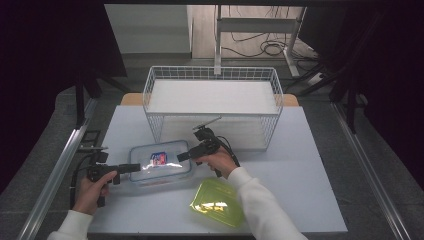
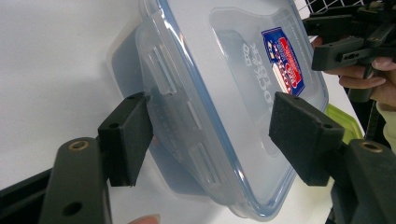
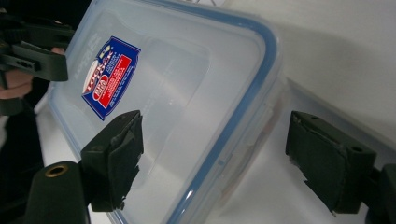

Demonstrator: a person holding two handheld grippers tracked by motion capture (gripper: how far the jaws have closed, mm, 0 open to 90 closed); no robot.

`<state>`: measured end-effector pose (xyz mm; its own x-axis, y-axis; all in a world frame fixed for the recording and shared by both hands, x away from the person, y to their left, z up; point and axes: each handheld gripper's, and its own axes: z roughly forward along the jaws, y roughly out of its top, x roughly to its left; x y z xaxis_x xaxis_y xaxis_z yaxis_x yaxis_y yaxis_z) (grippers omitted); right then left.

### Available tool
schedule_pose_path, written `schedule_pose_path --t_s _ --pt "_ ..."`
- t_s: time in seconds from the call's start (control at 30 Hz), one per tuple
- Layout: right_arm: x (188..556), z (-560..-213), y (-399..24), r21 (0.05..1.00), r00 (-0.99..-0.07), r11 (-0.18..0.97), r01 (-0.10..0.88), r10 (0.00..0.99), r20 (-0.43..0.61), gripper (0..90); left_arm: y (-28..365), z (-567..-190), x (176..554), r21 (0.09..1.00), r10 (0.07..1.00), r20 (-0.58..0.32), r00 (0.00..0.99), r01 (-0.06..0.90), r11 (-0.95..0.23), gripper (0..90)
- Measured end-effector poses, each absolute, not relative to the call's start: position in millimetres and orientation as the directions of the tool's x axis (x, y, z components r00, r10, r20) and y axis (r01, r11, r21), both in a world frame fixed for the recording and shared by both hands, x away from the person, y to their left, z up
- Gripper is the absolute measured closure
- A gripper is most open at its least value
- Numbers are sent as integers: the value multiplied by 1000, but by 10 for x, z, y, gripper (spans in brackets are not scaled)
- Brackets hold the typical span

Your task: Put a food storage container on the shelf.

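A clear plastic container (image 1: 161,164) with a blue-sealed lid and a red-and-blue label lies on the white table, left of centre. My left gripper (image 1: 136,167) is at its left end. In the left gripper view my left gripper (image 2: 210,126) straddles the container (image 2: 233,93) with its jaws apart: one pad lies against a raised latch flap (image 2: 159,79), the other hangs over the lid. My right gripper (image 1: 181,156) is at the right end. In the right gripper view my right gripper (image 3: 215,149) stands wide around the container's (image 3: 187,93) rim, one pad over the lid and one beside the wall.
A yellow-green lid (image 1: 217,202) lies flat near the table's front edge, under the person's right forearm. A white wire basket (image 1: 212,75) stands at the back of the table (image 1: 300,165), just behind the right gripper. Bare tabletop lies to the right.
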<state>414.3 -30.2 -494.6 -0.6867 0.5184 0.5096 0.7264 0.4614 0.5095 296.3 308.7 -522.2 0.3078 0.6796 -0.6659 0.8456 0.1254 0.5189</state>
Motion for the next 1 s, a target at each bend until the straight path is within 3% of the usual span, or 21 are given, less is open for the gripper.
schedule_pose_path --t_s 0.23,0.37,0.53,1.0 --pt "4146 -4979 -289 460 -649 458 761 505 569 226 3082 -5217 2950 529 683 -657 318 840 119 309" --pt "4150 -4958 -364 438 -613 430 789 508 605 339 3079 -5217 2942 531 684 -657 317 839 121 309" --pt "4114 -4920 -443 462 -623 420 781 494 606 430 3045 -5165 2879 559 704 -624 339 823 99 322" --pt "3979 -4852 -525 514 -667 425 745 470 578 507 3076 -5127 2727 603 698 -608 378 792 96 417"
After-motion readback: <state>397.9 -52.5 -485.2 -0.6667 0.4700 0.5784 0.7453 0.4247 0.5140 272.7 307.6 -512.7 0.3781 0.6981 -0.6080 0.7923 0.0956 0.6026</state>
